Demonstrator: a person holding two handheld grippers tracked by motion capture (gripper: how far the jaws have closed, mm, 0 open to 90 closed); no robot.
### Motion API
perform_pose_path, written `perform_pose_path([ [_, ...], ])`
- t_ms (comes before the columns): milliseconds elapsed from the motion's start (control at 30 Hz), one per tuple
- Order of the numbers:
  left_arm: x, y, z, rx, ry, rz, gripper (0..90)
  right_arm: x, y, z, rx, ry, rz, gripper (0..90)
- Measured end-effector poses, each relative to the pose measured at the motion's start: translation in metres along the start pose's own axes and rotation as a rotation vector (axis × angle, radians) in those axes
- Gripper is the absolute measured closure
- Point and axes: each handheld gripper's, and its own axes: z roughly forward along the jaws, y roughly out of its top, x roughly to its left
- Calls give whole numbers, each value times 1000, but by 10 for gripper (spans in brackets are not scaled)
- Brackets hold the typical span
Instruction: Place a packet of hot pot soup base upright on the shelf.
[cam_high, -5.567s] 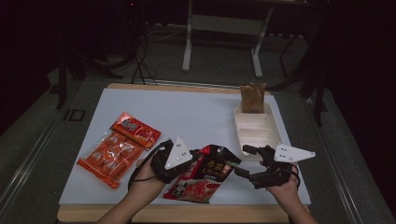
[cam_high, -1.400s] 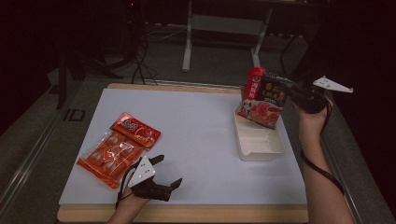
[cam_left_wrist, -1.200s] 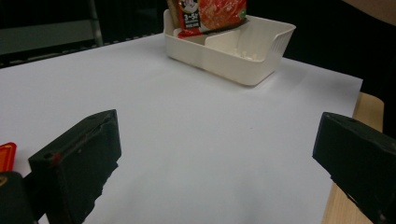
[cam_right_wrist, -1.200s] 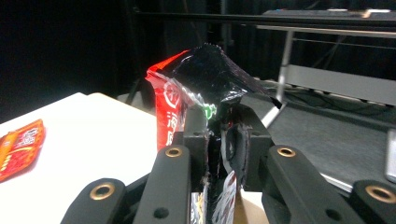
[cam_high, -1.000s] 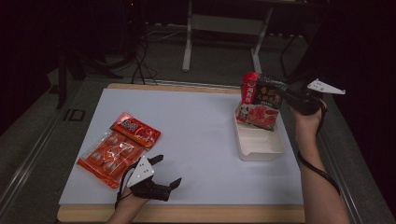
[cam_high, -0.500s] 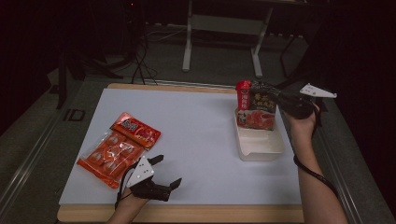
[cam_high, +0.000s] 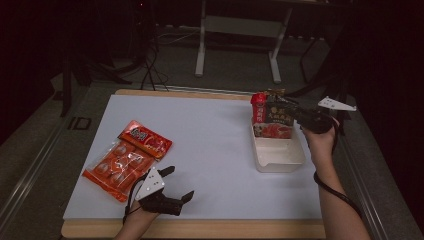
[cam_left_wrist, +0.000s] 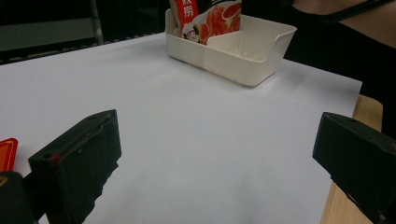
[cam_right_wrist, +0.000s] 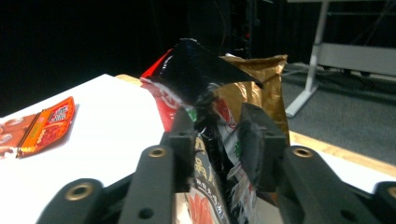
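The right claw (cam_high: 292, 111), jaws just easing apart, has the red-and-black snack packet (cam_high: 272, 121) between them, standing in the white bin (cam_high: 280, 159). The left claw (cam_high: 175, 184) rests spread wide on the tabletop (cam_high: 210, 150).

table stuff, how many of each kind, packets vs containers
snack packets: 4 (black-and-red packet and brown packet standing in the bin, orange-red packet, clear packet of round orange snacks)
white plastic bins: 1
total: 5
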Motion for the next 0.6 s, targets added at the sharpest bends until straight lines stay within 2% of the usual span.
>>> perform_pose_path([
  [100,0,-1,1,6,-4,2,17,3,4,-1,24,-33,35,531],
  [200,-1,-1,1,7,-9,4,18,9,8,-4,40,-62,22,437],
  [300,0,0,2,21,4,20,17,16,14,-10,14,-55,14,413],
  [467,1,1,0,14,-6,-2,18,30,24,-23,-16,-50,-13,368],
  [600,2,6,-2,39,-9,-39,20,43,32,-35,-45,-53,-33,323],
])
